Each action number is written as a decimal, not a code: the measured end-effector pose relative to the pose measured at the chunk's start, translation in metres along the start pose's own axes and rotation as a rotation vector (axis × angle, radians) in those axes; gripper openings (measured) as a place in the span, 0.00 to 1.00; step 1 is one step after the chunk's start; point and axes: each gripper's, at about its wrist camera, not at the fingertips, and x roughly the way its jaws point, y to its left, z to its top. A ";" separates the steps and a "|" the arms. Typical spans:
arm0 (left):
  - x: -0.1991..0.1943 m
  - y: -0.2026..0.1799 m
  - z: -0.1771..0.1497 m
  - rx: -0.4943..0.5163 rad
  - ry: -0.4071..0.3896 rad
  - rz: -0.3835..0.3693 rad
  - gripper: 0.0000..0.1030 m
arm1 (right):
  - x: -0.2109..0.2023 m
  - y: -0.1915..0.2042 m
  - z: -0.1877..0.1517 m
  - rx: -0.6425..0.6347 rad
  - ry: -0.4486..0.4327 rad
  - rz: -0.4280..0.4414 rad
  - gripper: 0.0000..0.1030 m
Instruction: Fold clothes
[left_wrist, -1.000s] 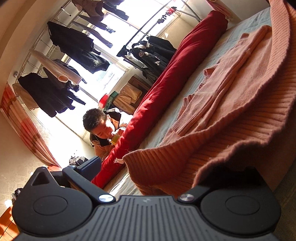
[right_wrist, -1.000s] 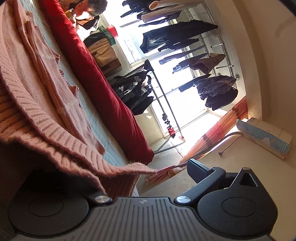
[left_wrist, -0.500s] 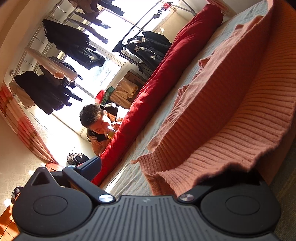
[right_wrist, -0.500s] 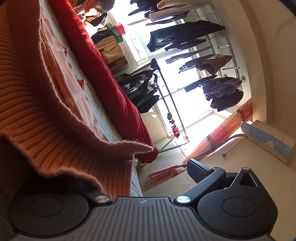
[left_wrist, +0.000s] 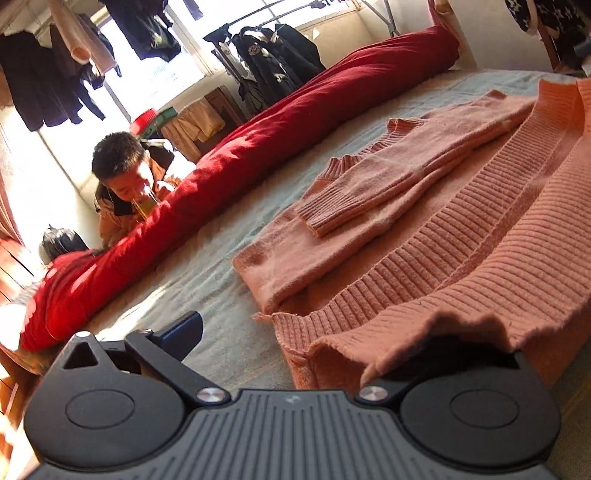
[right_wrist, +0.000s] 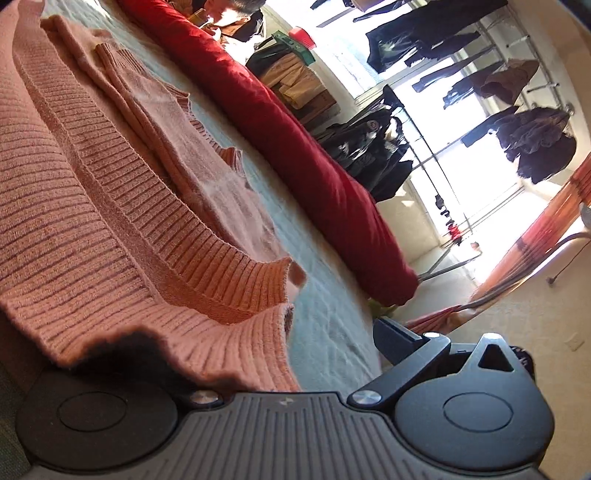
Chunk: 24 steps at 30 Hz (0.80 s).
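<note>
A salmon-pink knitted sweater (left_wrist: 388, 192) lies on the bed, one sleeve folded across its body. Its ribbed hem (left_wrist: 480, 295) is doubled back over the lower part. My left gripper (left_wrist: 314, 332) is open; its left finger (left_wrist: 184, 328) stands bare over the blanket, and the hem edge drapes over and hides the right finger. In the right wrist view the same sweater (right_wrist: 110, 166) fills the left side. My right gripper (right_wrist: 262, 336) is open too, with the hem covering its left finger and its right finger (right_wrist: 391, 332) bare.
The bed has a pale blue-grey blanket (left_wrist: 221, 266). A long rolled red duvet (left_wrist: 295, 129) runs along its far side. Behind it a person (left_wrist: 122, 166) crouches, drinking. Dark clothes hang on racks (right_wrist: 535, 140) by the bright window.
Both grippers have come down and levelled out, carrying the ribbed hem forward. The sweater no longer hangs high in front of the cameras; it lies low on the bed with the hem doubled over.
</note>
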 end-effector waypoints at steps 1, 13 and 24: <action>0.006 0.009 0.001 -0.047 0.019 -0.041 1.00 | 0.007 -0.013 0.000 0.073 0.024 0.079 1.00; 0.016 0.026 -0.018 -0.218 0.079 -0.167 0.99 | 0.024 -0.055 -0.030 0.410 0.088 0.344 1.00; 0.007 0.036 -0.031 -0.319 0.088 -0.352 0.99 | -0.007 -0.051 -0.034 0.368 -0.012 0.558 1.00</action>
